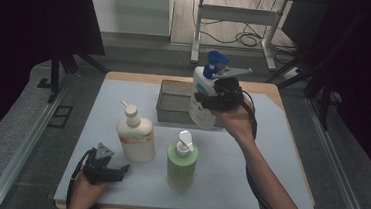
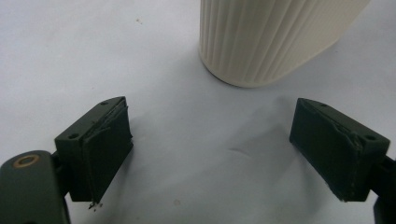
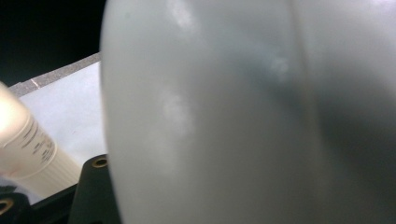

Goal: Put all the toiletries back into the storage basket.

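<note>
The high view lays out the whole table (image 1: 267,191): the right gripper (image 1: 213,97) grips a white bottle with a blue pump (image 1: 203,93), held by its body above the near edge of the wire basket (image 1: 171,103). The right gripper view adds the close surface of that bottle (image 3: 243,112), pressed against its jaws. The left gripper (image 2: 210,154) rests with jaws wide and nothing between them; the ribbed base of the cream pump bottle (image 2: 271,37) stands just beyond its fingertips. A green pump bottle (image 1: 182,159) stands nearby.
</note>
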Available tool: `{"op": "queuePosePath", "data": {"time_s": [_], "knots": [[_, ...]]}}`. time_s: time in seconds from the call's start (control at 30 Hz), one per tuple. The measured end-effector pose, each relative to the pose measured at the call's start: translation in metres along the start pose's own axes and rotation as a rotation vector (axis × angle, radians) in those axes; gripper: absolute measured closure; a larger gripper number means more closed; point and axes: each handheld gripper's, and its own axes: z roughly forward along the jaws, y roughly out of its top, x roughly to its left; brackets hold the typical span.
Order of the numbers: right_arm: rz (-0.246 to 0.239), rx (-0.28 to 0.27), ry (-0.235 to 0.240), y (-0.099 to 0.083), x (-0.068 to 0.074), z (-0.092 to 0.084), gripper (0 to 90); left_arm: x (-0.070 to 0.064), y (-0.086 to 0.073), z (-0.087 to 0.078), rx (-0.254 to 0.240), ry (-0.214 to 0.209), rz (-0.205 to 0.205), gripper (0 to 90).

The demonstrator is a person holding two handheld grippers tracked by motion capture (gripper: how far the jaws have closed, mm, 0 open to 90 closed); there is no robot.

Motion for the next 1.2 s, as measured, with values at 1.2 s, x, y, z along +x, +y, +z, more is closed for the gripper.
{"op": "queuePosePath", "data": {"time_s": [1.2], "knots": [[0.042, -0.013, -0.063, 0.034, -0.006, 0.075, 37.8, 0.000, 0.000, 0.000, 0.001, -0.001, -0.001, 12.3]]}}
